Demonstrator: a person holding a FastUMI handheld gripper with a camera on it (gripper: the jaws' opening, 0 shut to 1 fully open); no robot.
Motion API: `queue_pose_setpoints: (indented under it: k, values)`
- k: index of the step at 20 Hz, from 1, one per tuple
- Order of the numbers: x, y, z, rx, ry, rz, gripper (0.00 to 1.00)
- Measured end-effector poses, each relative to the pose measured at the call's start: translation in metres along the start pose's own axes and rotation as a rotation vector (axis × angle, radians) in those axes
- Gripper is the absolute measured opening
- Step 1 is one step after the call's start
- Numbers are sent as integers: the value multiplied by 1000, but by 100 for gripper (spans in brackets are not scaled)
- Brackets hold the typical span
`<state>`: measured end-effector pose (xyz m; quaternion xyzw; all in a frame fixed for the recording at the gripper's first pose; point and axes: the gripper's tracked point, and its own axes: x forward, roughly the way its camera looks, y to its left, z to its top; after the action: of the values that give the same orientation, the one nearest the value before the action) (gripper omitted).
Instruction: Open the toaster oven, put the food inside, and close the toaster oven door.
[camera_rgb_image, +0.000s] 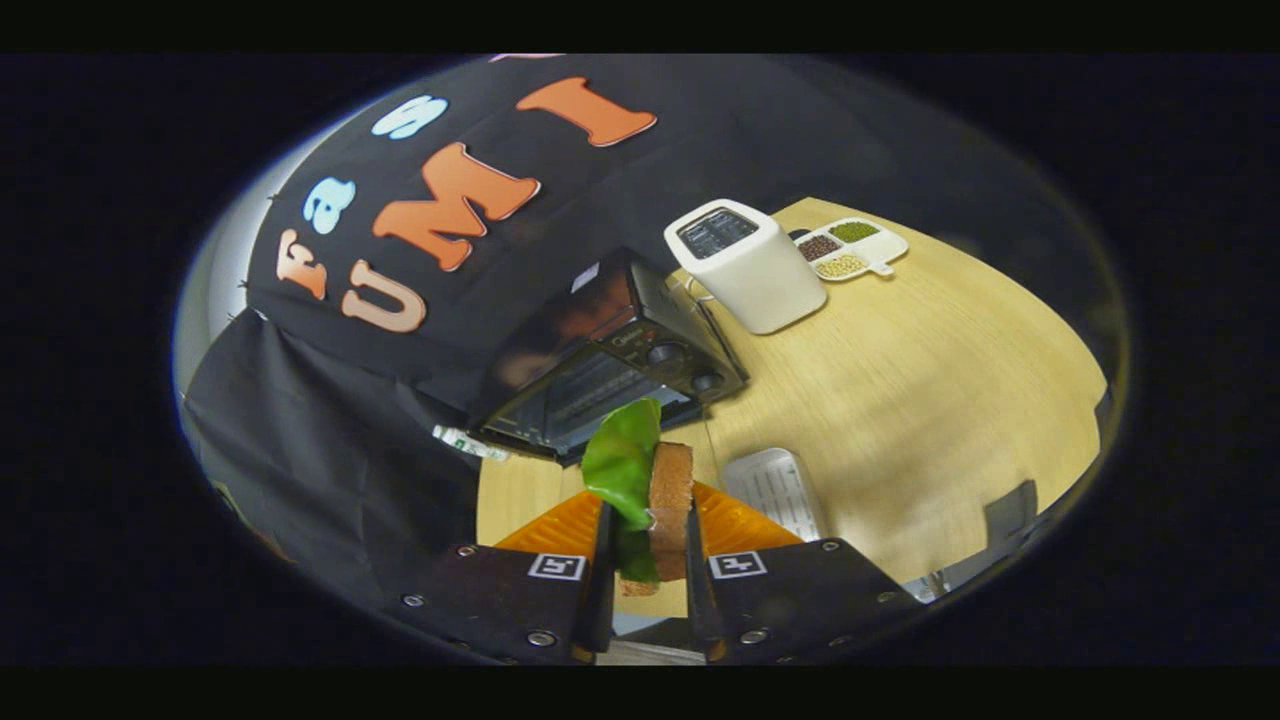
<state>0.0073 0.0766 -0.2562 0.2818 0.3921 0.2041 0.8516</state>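
One toaster oven (610, 370), one sandwich (645, 480), one toaster (748, 265), two trays (852, 250).

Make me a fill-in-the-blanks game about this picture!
1. The gripper is shut on a brown bread slice with a green ____ leaf.
2. Beyond the fingers stands a black toaster oven whose glass door is ____.
3. The white boxy toaster stands on the ____ wooden table.

Missing words: lettuce; closed; light

The claw (645, 545) has two blocky dark plates studded with silver screws, each carrying a small square black-and-white marker.
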Motion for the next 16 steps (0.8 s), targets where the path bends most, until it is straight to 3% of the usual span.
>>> queue_pose_setpoints:
  k: [8,16]
  values:
    - [55,48,-10,229,-139,92,30]
    - [141,50,-20,468,-236,56,30]
